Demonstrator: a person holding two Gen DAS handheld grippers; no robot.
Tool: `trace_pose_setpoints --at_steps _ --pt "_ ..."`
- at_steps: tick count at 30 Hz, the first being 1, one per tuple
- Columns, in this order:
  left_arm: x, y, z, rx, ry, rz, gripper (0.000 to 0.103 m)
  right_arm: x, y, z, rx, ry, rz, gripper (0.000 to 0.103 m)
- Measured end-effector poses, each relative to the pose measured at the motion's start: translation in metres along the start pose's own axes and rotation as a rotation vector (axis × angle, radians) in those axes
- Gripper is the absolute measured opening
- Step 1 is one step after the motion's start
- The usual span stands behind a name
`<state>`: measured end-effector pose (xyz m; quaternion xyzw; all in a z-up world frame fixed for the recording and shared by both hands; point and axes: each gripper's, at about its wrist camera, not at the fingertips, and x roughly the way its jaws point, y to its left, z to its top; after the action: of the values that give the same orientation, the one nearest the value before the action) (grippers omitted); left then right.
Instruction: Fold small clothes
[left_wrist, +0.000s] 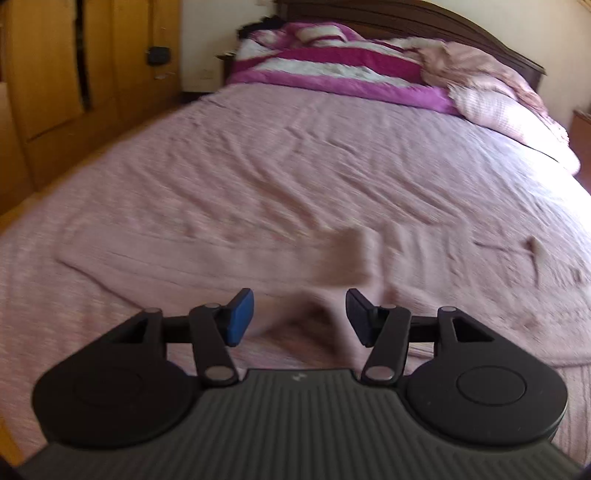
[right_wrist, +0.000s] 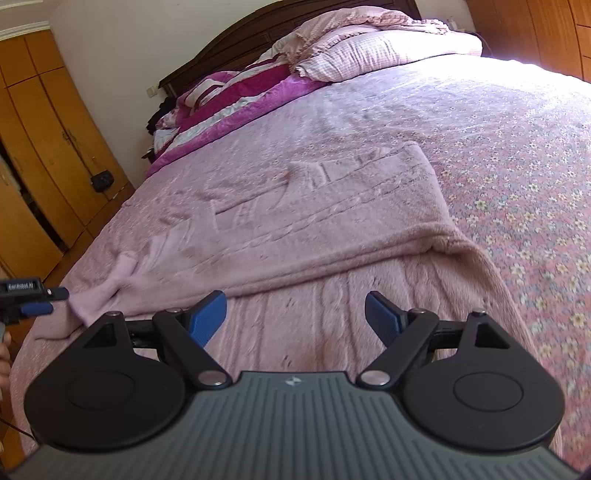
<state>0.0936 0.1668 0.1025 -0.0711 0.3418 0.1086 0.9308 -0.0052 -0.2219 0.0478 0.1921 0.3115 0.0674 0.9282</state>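
Note:
A pink fuzzy garment (right_wrist: 314, 229) lies spread on the bed with one part folded over itself; its lower part lies under my right gripper (right_wrist: 295, 317), which is open and empty just above it. In the left wrist view the same garment (left_wrist: 229, 254) is blurred and hard to tell from the bedspread. My left gripper (left_wrist: 299, 317) is open and empty over it. The left gripper also shows at the left edge of the right wrist view (right_wrist: 44, 301), its tips beside a pink bow (right_wrist: 110, 284) at the garment's edge.
The bed (right_wrist: 517, 177) has a pink floral cover. A magenta-and-white blanket (left_wrist: 325, 66) and pink pillows (left_wrist: 495, 99) are piled at the headboard. Wooden wardrobes (left_wrist: 55, 74) stand along the left side, with floor between them and the bed.

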Motion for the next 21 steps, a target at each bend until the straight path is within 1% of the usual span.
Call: trace_pose_setpoints --at_steps 1,3,6,10,15,18,20,21 --pt "-0.002 0.008 0.003 -0.003 -0.003 0.012 0.058 -0.005 0.001 -0.002 -0.004 0.0 0.003 0.087" --pt "-0.003 0.025 0.007 -0.022 -0.006 0.044 0.064 -0.012 0.003 -0.005 -0.015 0.0 0.0 0.087" --pt "0.003 0.049 0.007 -0.062 0.0 0.088 0.064 -0.019 0.004 -0.012 -0.028 0.005 -0.008 0.088" --pt "0.022 0.076 0.001 -0.144 0.02 0.115 0.064 -0.016 0.003 -0.022 -0.039 0.038 -0.026 0.088" --pt "0.05 0.097 -0.009 -0.237 0.039 0.116 0.064 -0.005 0.003 -0.031 -0.045 0.07 -0.074 0.088" --pt "0.065 0.106 -0.014 -0.291 0.039 0.091 0.064 0.0 0.006 -0.035 -0.072 0.07 -0.1 0.089" --pt "0.074 0.114 -0.016 -0.338 0.035 0.078 0.064 0.003 0.009 -0.037 -0.091 0.069 -0.111 0.092" --pt "0.078 0.116 -0.018 -0.358 0.031 0.077 0.066 0.005 0.01 -0.038 -0.098 0.07 -0.117 0.093"
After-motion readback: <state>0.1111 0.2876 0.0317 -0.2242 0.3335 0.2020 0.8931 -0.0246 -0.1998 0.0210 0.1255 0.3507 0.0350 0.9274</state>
